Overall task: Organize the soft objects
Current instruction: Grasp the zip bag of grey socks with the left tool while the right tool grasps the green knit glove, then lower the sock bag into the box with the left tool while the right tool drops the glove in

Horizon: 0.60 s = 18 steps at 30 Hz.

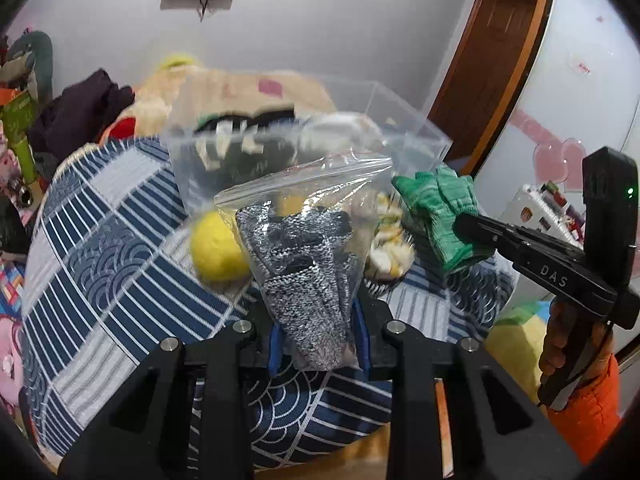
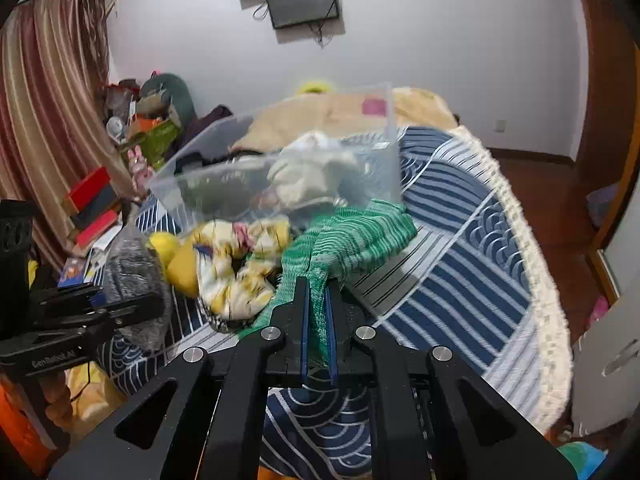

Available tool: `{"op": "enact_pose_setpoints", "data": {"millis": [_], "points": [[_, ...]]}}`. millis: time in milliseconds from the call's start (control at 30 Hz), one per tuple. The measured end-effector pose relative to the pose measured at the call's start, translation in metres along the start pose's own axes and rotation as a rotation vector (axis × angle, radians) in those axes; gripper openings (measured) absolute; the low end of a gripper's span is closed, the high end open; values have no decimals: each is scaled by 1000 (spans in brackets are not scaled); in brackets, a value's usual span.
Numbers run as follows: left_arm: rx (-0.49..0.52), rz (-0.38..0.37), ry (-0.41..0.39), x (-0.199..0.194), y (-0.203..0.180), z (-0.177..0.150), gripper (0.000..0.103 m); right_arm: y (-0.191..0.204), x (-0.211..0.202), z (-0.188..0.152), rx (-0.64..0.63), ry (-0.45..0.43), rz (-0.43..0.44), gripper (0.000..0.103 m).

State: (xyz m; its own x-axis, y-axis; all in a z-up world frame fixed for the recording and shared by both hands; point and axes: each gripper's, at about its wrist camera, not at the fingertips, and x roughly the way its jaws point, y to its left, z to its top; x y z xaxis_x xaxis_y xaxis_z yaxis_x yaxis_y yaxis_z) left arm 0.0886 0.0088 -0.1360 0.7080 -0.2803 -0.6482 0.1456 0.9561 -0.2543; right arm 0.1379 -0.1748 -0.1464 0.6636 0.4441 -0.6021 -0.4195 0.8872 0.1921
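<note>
My left gripper (image 1: pixel 318 344) is shut on a clear zip bag (image 1: pixel 304 208) with grey knit gloves (image 1: pixel 308 276) inside, held up above the blue patterned cloth (image 1: pixel 108 240). The bag's mouth stands open at the top. My right gripper (image 2: pixel 318 320) is shut on green knit gloves (image 2: pixel 352 236), which also show in the left wrist view (image 1: pixel 440 208) just right of the bag. The right gripper (image 1: pixel 476 226) holds them by the cuff. The bag with the grey gloves shows at the left of the right wrist view (image 2: pixel 132 268).
A clear plastic bin (image 2: pixel 280 176) with soft items stands behind. A yellow ball (image 1: pixel 214 246) and a yellow-white cloth (image 2: pixel 236 268) lie before it. Clutter and books (image 2: pixel 96 208) sit at the left. The cloth's fringed edge (image 2: pixel 532 264) runs along the right.
</note>
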Motion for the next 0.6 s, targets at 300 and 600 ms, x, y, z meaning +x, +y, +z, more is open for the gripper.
{"op": "enact_pose_setpoints", "data": {"millis": [300,600], "points": [[45,25,-131,-25,-3,38,29,6,-40,32,-12,-154,4,6],[19,77,-210,-27,13,81,29,26,-42,67,-52,-277,42,6]]}}
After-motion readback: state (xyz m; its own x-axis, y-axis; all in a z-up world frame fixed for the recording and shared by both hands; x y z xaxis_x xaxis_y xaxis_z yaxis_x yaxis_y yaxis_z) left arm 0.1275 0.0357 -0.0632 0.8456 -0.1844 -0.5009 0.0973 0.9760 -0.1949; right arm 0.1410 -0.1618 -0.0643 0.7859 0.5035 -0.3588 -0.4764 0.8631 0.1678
